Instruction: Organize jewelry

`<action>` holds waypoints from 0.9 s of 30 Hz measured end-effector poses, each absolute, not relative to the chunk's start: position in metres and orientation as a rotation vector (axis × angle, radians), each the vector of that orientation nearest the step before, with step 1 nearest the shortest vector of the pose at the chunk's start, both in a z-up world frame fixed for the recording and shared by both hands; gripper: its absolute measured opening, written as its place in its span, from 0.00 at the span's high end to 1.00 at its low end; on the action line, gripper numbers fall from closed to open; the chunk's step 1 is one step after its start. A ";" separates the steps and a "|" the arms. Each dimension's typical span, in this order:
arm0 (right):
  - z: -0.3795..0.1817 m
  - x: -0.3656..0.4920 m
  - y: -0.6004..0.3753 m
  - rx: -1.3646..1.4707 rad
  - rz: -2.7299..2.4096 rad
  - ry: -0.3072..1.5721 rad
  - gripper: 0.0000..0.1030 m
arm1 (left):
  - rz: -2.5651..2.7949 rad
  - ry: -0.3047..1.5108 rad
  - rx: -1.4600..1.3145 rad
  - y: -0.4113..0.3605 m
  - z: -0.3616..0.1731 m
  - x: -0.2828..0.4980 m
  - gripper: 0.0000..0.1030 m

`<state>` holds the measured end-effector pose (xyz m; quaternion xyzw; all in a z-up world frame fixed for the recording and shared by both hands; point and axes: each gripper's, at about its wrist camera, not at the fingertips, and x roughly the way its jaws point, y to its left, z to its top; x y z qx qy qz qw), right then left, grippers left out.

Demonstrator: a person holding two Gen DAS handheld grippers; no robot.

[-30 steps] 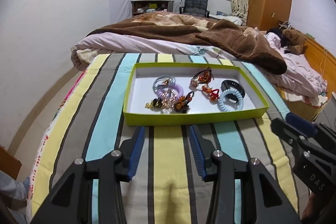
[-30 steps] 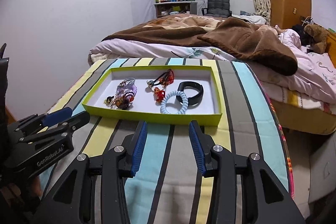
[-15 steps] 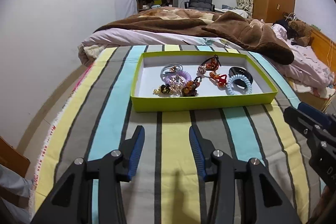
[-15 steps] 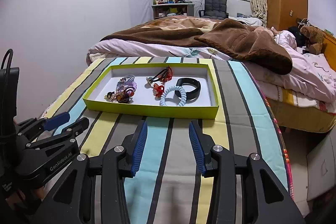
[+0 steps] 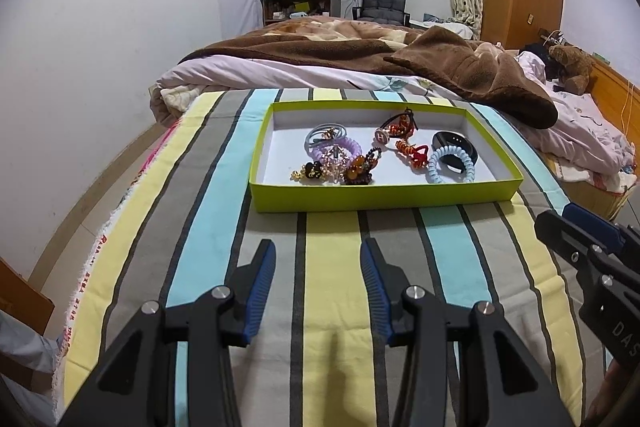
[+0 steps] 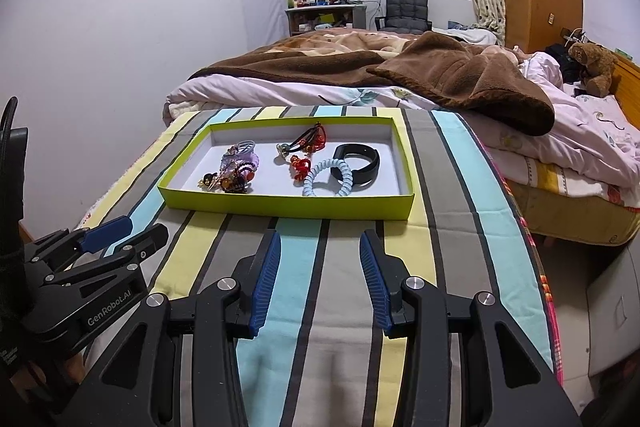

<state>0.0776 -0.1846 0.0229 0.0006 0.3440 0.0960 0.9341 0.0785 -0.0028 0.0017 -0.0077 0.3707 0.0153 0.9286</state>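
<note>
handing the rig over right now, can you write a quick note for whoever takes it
Left gripper: open, empty, above the striped cloth.
Right gripper: open, empty, short of the tray.
Green tray: holds everything, with the purple coil tie and beaded pieces piled on the left, blue coil tie and black band on the right.
Done: nothing picked up yet.
Left: sorting the tangled pieces.

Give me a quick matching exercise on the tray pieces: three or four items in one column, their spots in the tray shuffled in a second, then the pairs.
Items:
1. black band
2. pale blue coil tie
3. purple coil tie
4. dark amber bead cluster

Places, seen from the left wrist view:
A. left part, toward the far wall
B. right end of the green tray
C. overlapping the band's near side
D. near wall, mid-tray

Pairs: 1-B, 2-C, 3-A, 4-D
</note>
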 end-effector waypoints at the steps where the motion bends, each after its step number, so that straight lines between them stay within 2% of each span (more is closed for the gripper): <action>1: 0.023 0.078 -0.185 -0.001 0.193 0.701 0.59 | 0.031 0.759 -0.015 -0.003 0.002 0.079 0.56; 27: 0.019 0.072 -0.180 -0.003 0.184 0.710 0.59 | 0.024 0.748 0.000 -0.007 0.005 0.073 0.56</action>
